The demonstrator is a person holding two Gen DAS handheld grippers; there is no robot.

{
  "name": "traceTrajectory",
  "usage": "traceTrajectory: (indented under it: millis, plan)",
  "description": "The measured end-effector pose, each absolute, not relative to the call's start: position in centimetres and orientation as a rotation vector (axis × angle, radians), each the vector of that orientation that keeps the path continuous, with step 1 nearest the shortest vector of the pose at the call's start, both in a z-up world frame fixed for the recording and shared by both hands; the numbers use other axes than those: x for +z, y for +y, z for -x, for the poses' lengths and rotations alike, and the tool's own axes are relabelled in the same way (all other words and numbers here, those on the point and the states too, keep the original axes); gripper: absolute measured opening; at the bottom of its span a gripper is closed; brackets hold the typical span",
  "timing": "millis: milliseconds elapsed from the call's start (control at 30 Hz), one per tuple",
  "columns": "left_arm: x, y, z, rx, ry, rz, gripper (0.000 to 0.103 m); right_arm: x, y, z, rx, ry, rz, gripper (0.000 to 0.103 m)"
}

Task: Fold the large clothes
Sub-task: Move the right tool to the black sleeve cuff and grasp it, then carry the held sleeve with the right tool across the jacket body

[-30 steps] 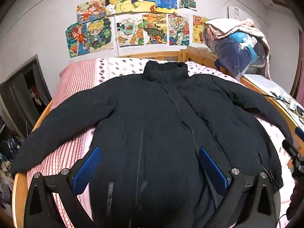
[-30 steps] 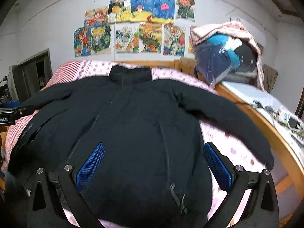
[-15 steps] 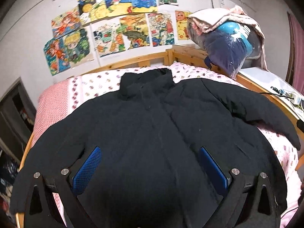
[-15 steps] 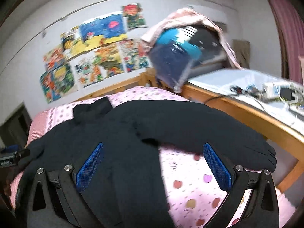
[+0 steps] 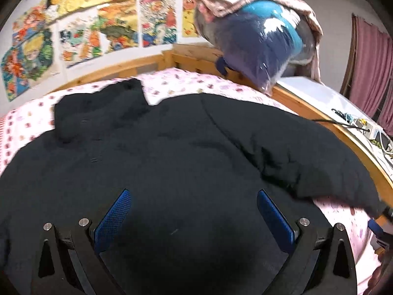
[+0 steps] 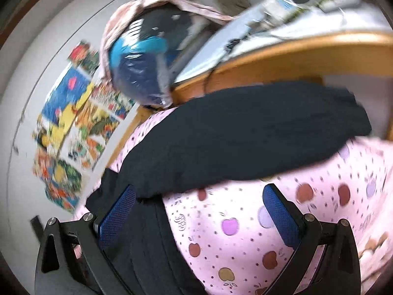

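A large black padded jacket (image 5: 172, 152) lies spread face up on the bed, collar toward the headboard. My left gripper (image 5: 194, 211) hovers open over the jacket's lower body, with nothing between its blue pads. In the right wrist view the jacket's right sleeve (image 6: 245, 135) stretches across the pink sheet toward the bed rail. My right gripper (image 6: 199, 211) is open just short of that sleeve, its left pad over the jacket's side and its right pad over bare sheet. The view is tilted and blurred.
The bed has a pink apple-print sheet (image 6: 245, 233) and a wooden frame (image 5: 319, 113). A bagged blue bundle under a pink blanket (image 5: 260, 39) sits at the headboard corner. A white desk with cables (image 5: 356, 123) runs along the right side. Drawings (image 5: 98, 24) cover the wall.
Both grippers swung right. The left moved closer over the jacket's body; the right turned and tilted toward the right sleeve and bed rail. Both stayed open.
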State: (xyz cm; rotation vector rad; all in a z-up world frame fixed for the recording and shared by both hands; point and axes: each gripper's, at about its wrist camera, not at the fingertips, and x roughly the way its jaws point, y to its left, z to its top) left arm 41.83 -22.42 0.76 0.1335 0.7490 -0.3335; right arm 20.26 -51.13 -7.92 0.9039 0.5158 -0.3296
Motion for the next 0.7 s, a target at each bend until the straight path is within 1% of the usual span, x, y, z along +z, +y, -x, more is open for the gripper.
traceTrajectory:
  millis: [100,167,300,500,700]
  plan:
    - [-0.8,-24.6,-44.2,-0.308,0.763,-0.164,0.103,-8.5,-50.9,-22.5,-0.438,0.62,-0.732,0.102]
    - [-1.7,-25.7,-45.8,-0.294,0.79,-0.173,0.103,-8.6,-50.6,-24.0,-0.489,0.648,-0.646,0.102]
    - [-3.0,-26.4,-48.0,-0.268,0.841,-0.176,0.103,-9.2,-50.8,-26.1,-0.513,0.65,-0.628,0.102]
    - [-4.5,-26.3,-49.5,-0.235,0.885,-0.17,0.103,-8.7,-51.0,-28.8,-0.514,0.61,-0.546,0.102]
    - [-5.4,-26.3,-49.9,-0.232,0.911,-0.166,0.103,-7.8,-51.3,-28.0,-0.487,0.582,-0.539,0.102]
